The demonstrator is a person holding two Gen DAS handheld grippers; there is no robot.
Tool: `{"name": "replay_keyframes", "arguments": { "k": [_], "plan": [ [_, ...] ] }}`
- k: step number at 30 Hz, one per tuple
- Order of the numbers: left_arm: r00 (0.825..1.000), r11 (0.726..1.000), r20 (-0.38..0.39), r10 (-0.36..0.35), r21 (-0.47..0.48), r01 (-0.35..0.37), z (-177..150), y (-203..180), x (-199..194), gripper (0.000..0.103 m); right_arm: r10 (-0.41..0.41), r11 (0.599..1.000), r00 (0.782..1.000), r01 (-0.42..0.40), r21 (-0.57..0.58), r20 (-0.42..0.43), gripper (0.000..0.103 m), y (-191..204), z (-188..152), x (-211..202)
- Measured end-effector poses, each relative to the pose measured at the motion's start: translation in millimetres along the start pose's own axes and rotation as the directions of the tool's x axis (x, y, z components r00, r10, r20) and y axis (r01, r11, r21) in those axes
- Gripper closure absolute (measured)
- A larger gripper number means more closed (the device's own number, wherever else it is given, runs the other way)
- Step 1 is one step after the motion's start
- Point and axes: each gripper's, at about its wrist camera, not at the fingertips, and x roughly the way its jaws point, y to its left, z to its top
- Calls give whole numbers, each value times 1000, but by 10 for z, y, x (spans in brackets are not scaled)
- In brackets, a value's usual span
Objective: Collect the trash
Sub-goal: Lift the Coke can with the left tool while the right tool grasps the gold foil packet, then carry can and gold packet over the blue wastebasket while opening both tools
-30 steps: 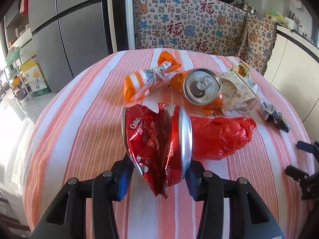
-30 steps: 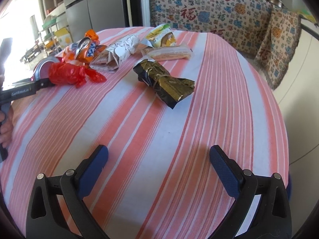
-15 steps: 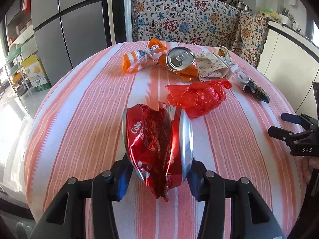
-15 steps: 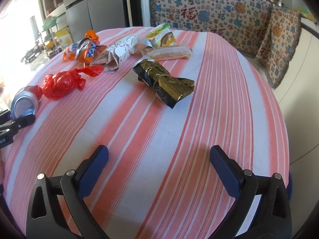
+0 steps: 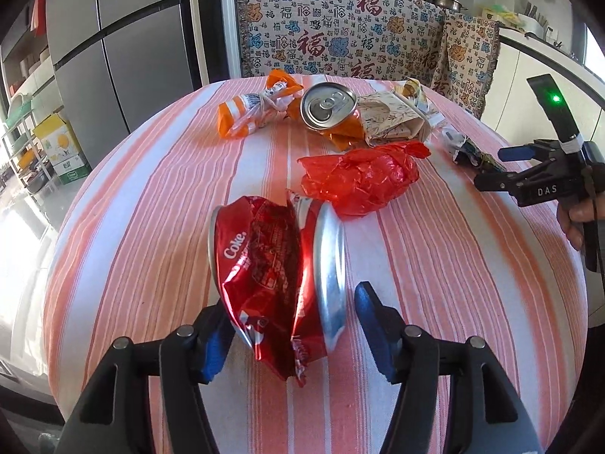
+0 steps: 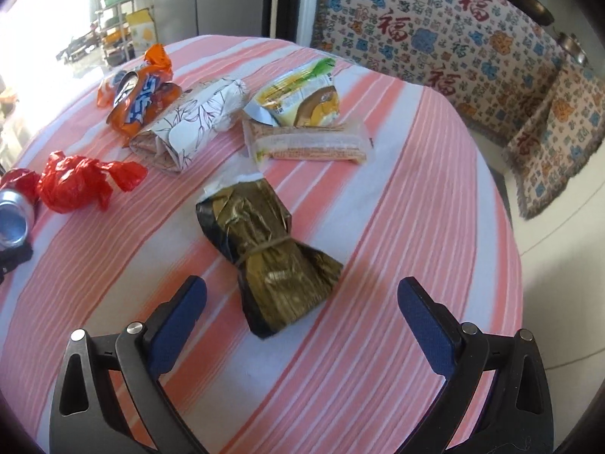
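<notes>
A crushed red Coke can point(image 5: 272, 265) lies on the striped tablecloth point(image 5: 151, 227) between the fingers of my left gripper point(image 5: 291, 325). Its jaws are opening, and the right pad point(image 5: 368, 314) stands clear of the can's silver end. My right gripper point(image 6: 302, 302) is wide open just short of a dark gold wrapper point(image 6: 264, 249) tied with a band, and nothing is between its pads. The left wrist view shows the right gripper point(image 5: 499, 166) at the table's right side. The Coke can point(image 6: 13, 212) shows at the left edge of the right wrist view.
More trash lies further back: a red plastic bag point(image 5: 359, 178), an orange can point(image 5: 329, 108), an orange wrapper point(image 5: 253, 109), a floral paper pack point(image 6: 193, 125), a yellow snack pack point(image 6: 298, 94) and a biscuit pack point(image 6: 306, 143). A fridge point(image 5: 124, 56) and a cloth-draped counter point(image 5: 340, 38) stand behind the round table.
My left gripper drew the Coke can back from the pile, then its jaws widened off the can. My right gripper moved forward up to the dark gold wrapper.
</notes>
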Motion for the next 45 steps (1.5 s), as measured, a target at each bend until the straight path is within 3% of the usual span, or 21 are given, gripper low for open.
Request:
{"name": "replay_keyframes", "arguments": {
  "k": [3,6,8,13,15,21,23,24,26,27,29,38,45],
  "plan": [
    [1000,1000,2,-4,-2,4,-5,3,-4,41,129,991,992,-129,27,-15,7,51,-44,-31],
    [1000,1000,4,-5,-2,5,-6,6,-4,41,252,967,967,-251,31,-38,7,166,-161,-168],
    [1000,1000,4,-4,-3,4,-2,4,-2,41,288,957,956,-287,31,-51,9,205,-230,-274],
    [1000,999,11,-25,-21,25,7,47,-13,41,113,993,993,-112,30,-22,9,81,-125,-410],
    [999,998,14,-47,-45,47,19,107,-43,41,56,998,998,-56,-7,-11,9,74,-4,-400],
    [996,995,20,-88,-50,89,93,187,-121,41,36,995,998,-42,-94,-57,12,243,292,-124],
    [996,995,12,-85,-44,86,137,204,-94,41,28,996,994,-37,-85,-101,27,268,342,5],
    [997,996,9,-83,-43,83,156,210,-82,41,31,997,992,-40,-69,-123,32,277,343,46],
    [997,996,7,-82,-39,82,176,205,-77,41,39,999,989,-43,-27,-142,67,227,316,60],
    [997,996,13,-82,-34,82,184,202,-93,43,44,999,991,-45,-1,-123,67,205,304,2],
    [996,996,37,-82,-26,83,183,191,-150,57,75,997,993,-73,29,-94,68,165,269,-129],
    [988,990,98,-120,-62,126,166,94,-377,60,190,969,982,-189,159,14,69,-25,-116,-682],
    [975,980,104,-195,-20,198,288,-348,-523,60,211,944,976,-218,249,55,69,-320,-473,-905]
  ]
}}
